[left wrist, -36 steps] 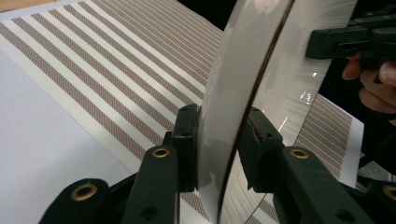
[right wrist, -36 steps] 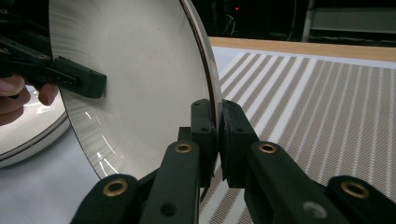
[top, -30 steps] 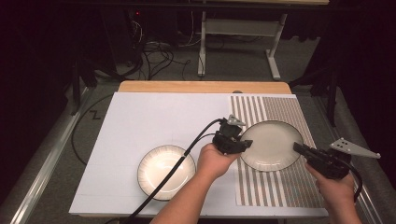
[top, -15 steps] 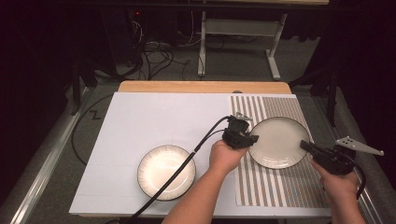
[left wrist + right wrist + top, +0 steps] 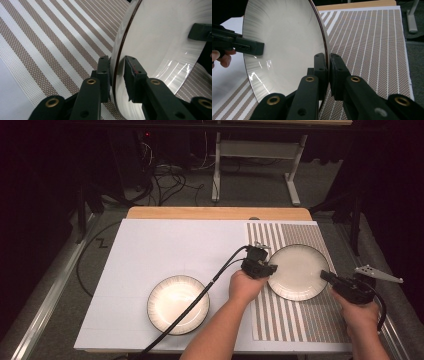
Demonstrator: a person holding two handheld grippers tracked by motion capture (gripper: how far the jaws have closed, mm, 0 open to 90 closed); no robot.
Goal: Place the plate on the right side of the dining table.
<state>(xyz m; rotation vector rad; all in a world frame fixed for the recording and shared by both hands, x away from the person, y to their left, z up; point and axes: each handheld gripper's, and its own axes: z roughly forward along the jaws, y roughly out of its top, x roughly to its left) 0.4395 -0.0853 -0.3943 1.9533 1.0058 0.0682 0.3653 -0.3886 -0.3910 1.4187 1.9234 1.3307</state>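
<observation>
Both grippers are clamping one white plate (image 5: 298,271) over the striped mat (image 5: 300,320): left gripper (image 5: 264,266) is pinching its left rim, right gripper (image 5: 327,276) its right rim. 2nd plate (image 5: 178,303) is lying w/ nothing on it, left of the mat, on the white board (image 5: 150,250).

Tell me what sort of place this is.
Probably a lab or workshop set up for recording table tasks, not a dining room. A white board and striped placemat cover the table, loose cables lie on the grey floor behind, and a bare metal table frame stands in the dark background.
</observation>
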